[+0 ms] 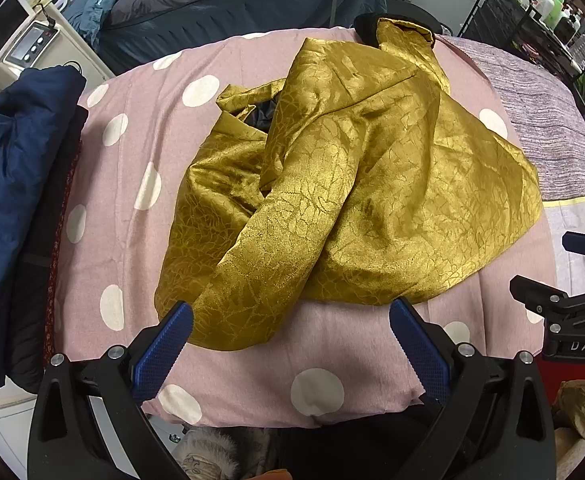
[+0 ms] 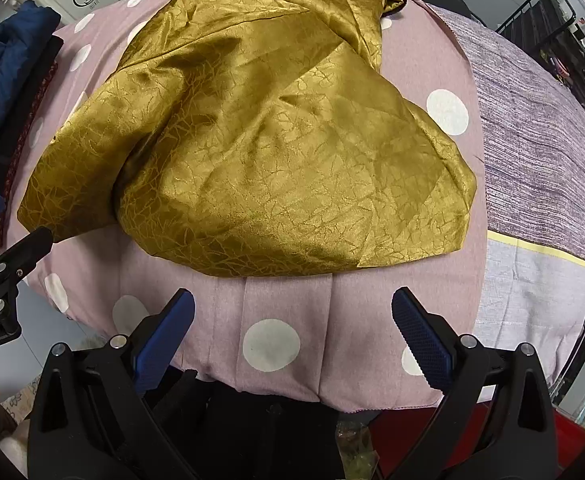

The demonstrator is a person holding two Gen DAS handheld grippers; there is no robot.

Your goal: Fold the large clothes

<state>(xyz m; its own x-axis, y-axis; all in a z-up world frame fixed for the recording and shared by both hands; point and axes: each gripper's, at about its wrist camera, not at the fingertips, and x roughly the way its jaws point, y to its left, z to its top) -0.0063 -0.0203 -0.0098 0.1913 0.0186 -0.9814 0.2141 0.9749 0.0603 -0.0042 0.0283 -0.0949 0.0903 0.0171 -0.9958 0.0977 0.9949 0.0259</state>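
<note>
Garment (image 1: pixel 348 184), gold, shiny, crackle-patterned, lies crumpled in a heap on the pink polka-dot cover (image 1: pixel 140 136), roughly mid-cover, dark lining showing in a fold at its left. Left gripper (image 1: pixel 290 344) hovers at the garment's near edge, jaws spread wide, nothing held; its left pad sits just in front of the near hem. Right gripper (image 2: pixel 292 332) also wide apart, empty, short of the garment's near edge over bare cover. Navy clothing pile (image 1: pixel 8 184) left of the garment; striped purple sheet (image 2: pixel 532 140) to its right.
</note>
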